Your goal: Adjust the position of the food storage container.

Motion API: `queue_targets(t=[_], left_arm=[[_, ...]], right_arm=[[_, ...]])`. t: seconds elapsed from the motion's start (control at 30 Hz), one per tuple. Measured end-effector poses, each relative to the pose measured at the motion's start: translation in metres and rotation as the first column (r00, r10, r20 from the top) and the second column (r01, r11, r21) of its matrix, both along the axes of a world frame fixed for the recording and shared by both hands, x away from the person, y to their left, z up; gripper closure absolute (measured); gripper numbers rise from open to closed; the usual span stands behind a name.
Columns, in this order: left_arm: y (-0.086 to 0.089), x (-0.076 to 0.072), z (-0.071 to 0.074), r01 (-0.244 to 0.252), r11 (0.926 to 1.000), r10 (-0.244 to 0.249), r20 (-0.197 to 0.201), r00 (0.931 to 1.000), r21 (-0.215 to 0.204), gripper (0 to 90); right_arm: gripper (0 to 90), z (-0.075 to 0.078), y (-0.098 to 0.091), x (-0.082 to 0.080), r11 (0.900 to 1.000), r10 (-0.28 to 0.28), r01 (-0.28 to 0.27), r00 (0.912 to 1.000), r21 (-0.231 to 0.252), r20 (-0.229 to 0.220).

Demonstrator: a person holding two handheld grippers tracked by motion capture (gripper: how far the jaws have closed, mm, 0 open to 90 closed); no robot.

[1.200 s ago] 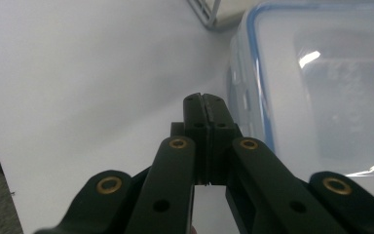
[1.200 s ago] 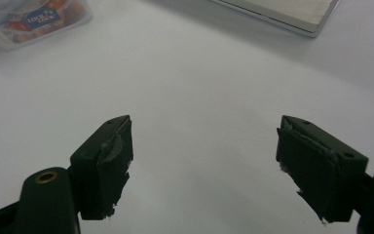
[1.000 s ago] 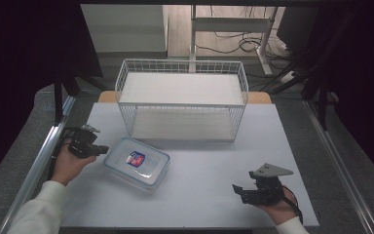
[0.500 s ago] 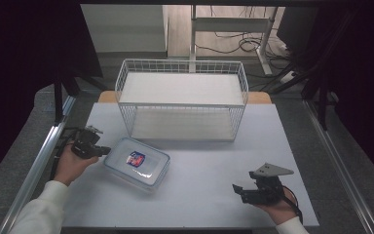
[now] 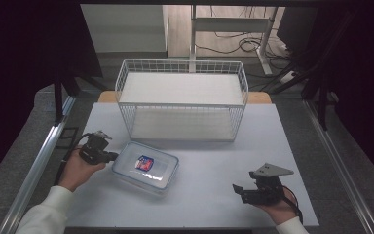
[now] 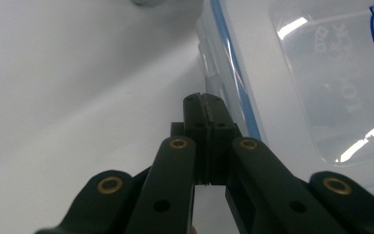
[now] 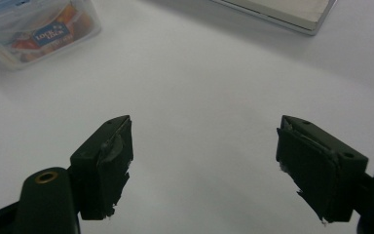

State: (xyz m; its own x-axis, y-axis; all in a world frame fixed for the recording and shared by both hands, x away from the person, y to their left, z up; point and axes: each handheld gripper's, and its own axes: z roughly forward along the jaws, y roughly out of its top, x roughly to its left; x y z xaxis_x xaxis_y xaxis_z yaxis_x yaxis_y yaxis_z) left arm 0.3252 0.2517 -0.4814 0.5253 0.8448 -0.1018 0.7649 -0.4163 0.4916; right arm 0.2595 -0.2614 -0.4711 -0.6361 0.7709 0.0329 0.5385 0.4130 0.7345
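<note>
A clear plastic container point(image 5: 145, 166) with a blue-sealed lid and a red and blue label lies on the white table point(image 5: 209, 156), left of centre. My left gripper point(image 5: 111, 156) is held in a hand just left of it, tips at its left edge. In the left gripper view the gripper point(image 6: 205, 100) is shut, its tips against the container point(image 6: 311, 87) by a side flap, with nothing seen between them. My right gripper point(image 5: 239, 192) rests near the front right edge, open. In the right gripper view the gripper point(image 7: 204, 141) is wide open over bare table, the container point(image 7: 39, 24) far off.
A white wire basket point(image 5: 182, 100) stands at the back centre of the table, holding nothing; its base point(image 7: 282, 12) shows at the top of the right gripper view. Metal rails point(image 5: 39, 165) run along both table sides. A desk leg and cables lie on the floor behind.
My left gripper has moved a little to the right, up to the container's left edge. The right gripper and the container have stayed where they were.
</note>
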Motion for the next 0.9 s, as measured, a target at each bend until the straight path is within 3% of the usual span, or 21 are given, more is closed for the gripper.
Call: queue_targets(t=[0.07, 0.1, 0.2, 0.4, 0.7, 0.9], left_arm=[[-0.002, -0.002, 0.0, 0.006, 1.0, -0.006, -0.004, 1.0, -0.001, 90.0], [-0.006, -0.005, -0.002, 0.02, 0.9997, -0.02, -0.024, 0.9995, -0.017, 90.0], [-0.009, -0.009, -0.005, 0.024, 0.9987, -0.025, -0.029, 0.9993, -0.044, 90.0], [-0.025, -0.019, -0.004, 0.067, 0.997, -0.069, -0.038, 0.9969, -0.037, 90.0], [-0.059, -0.031, -0.009, 0.152, 0.984, -0.159, -0.068, 0.985, -0.092, 90.0], [-0.075, -0.032, -0.011, 0.172, 0.9803, -0.179, -0.067, 0.9816, -0.097, 90.0]], right_arm=[[21.4, 0.0, 0.0, 0.0, 1.0, -0.001, 0.001, 1.0, 0.0, -0.001], [21.4, 0.0, 0.0, 0.0, 1.0, -0.001, 0.001, 1.0, -0.001, -0.002], [21.4, 0.0, 0.0, 0.0, 1.0, -0.001, 0.001, 1.0, -0.001, -0.001], [21.4, 0.0, 0.001, 0.0, 1.0, -0.003, 0.003, 1.0, -0.003, -0.004], [21.4, 0.0, 0.001, 0.0, 1.0, -0.004, 0.004, 1.0, -0.004, -0.003], [21.4, 0.0, 0.0, 0.0, 1.0, -0.004, 0.004, 1.0, -0.003, -0.002]])
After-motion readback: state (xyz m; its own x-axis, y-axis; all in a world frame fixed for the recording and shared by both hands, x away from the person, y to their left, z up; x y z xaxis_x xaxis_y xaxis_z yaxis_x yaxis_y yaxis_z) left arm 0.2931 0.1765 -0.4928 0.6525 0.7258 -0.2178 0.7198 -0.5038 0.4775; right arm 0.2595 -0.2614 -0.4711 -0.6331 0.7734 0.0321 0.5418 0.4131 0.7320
